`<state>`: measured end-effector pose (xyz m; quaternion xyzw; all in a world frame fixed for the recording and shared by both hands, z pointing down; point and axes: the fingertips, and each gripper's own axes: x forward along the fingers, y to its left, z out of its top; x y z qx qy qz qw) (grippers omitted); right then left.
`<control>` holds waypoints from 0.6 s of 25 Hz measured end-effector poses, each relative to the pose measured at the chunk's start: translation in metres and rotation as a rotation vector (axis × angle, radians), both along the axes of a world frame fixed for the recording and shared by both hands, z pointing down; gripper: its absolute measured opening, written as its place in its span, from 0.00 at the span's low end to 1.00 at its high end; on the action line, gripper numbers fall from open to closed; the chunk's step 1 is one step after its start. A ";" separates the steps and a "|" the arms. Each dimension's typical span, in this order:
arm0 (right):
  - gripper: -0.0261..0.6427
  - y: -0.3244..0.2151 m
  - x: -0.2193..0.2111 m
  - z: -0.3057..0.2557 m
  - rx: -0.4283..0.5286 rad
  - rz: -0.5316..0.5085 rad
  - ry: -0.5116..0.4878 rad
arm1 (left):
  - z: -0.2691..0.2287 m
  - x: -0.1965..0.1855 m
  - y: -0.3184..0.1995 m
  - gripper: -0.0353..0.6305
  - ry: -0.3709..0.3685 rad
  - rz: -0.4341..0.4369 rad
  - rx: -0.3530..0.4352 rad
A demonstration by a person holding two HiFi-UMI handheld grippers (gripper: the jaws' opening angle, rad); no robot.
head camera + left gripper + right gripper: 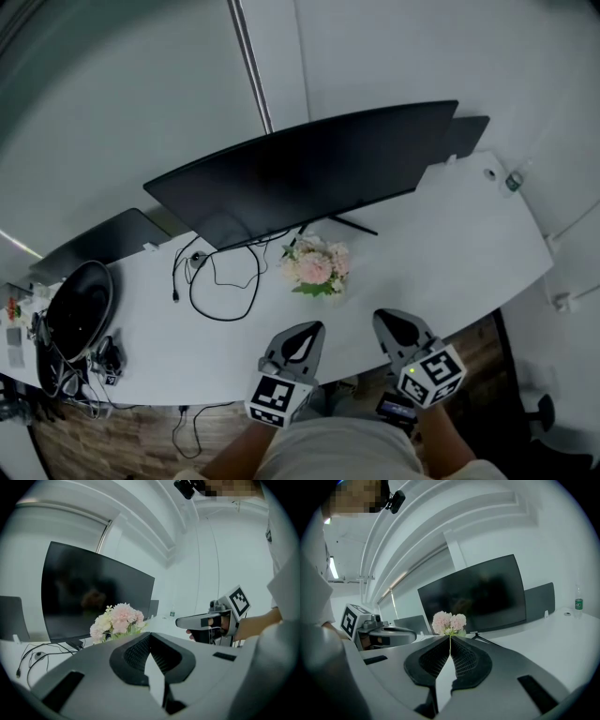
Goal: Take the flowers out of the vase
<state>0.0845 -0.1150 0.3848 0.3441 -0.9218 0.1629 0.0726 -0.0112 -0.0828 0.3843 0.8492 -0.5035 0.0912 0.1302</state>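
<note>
A bunch of pink and cream flowers (317, 267) stands on the white desk (450, 258) in front of the monitor; its vase is hidden under the blossoms. Both grippers hover at the desk's near edge, short of the flowers and apart from them. My left gripper (305, 330) is shut and empty, with the flowers (118, 620) ahead and a little left of its jaws. My right gripper (392, 322) is shut and empty too, and the flowers (449, 622) sit straight beyond its closed tips. Each gripper shows in the other's view: the right gripper (181, 620), the left gripper (411, 633).
A wide curved black monitor (300, 173) stands just behind the flowers, its foot (352, 225) beside them. A looped black cable (223, 286) lies to their left. Farther left are a second dark screen (98, 246) and a round black object (80, 309). A small bottle (513, 181) stands at the far right.
</note>
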 end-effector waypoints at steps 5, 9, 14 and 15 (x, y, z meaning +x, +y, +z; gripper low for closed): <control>0.09 -0.005 -0.008 0.009 -0.001 -0.023 0.027 | 0.013 -0.003 -0.008 0.06 0.000 0.010 -0.021; 0.09 -0.018 -0.013 0.014 0.003 -0.027 0.023 | 0.023 -0.001 -0.016 0.06 -0.003 0.023 -0.035; 0.09 -0.024 -0.017 0.027 0.002 -0.034 0.031 | 0.035 0.000 -0.022 0.06 -0.007 0.029 -0.047; 0.09 -0.026 -0.018 0.030 0.000 -0.034 0.033 | 0.038 -0.002 -0.024 0.06 -0.006 0.026 -0.051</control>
